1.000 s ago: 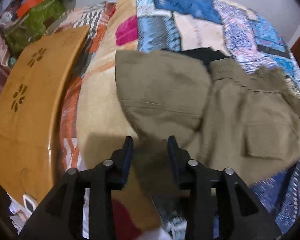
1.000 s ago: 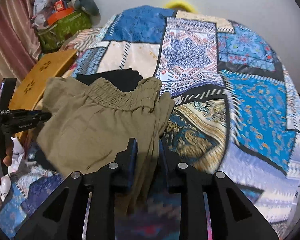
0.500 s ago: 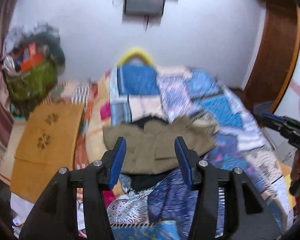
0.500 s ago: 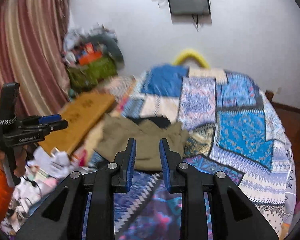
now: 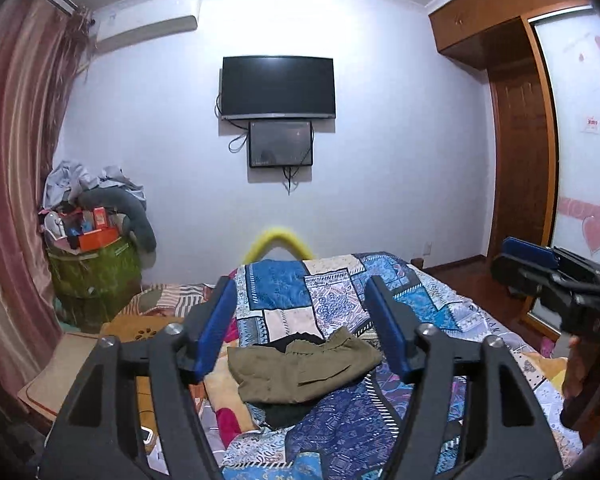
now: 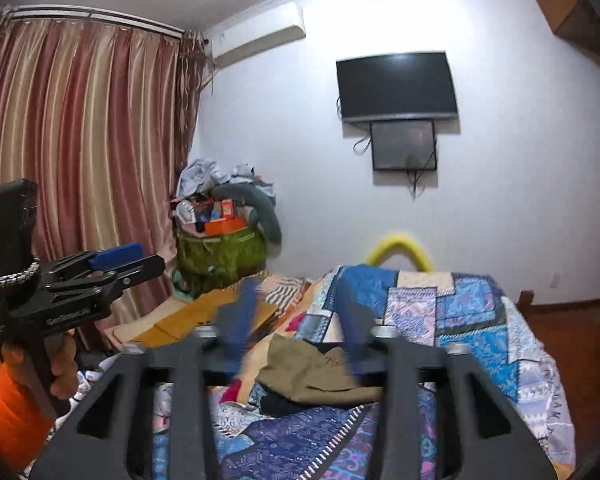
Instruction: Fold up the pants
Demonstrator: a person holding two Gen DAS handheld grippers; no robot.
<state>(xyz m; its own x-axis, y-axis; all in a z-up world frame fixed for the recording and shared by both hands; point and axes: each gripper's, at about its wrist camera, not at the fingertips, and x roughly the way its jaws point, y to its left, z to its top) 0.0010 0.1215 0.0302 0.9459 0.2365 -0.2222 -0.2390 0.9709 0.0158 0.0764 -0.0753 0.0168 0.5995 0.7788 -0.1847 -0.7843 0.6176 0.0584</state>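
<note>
Both my hand-held grippers, left [image 5: 302,330] and right [image 6: 298,326], are opening with nothing between them, well back from the pants [image 5: 300,366] folded on the bed [image 5: 440,308].

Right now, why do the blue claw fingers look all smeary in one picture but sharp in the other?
Right wrist view: the right gripper is opening, so its blue fingers smear into streaks. Left wrist view: the left gripper is opening too, yet its fingers look crisp; fisheye bends the walls, and the folded pants stay sharp.
</note>
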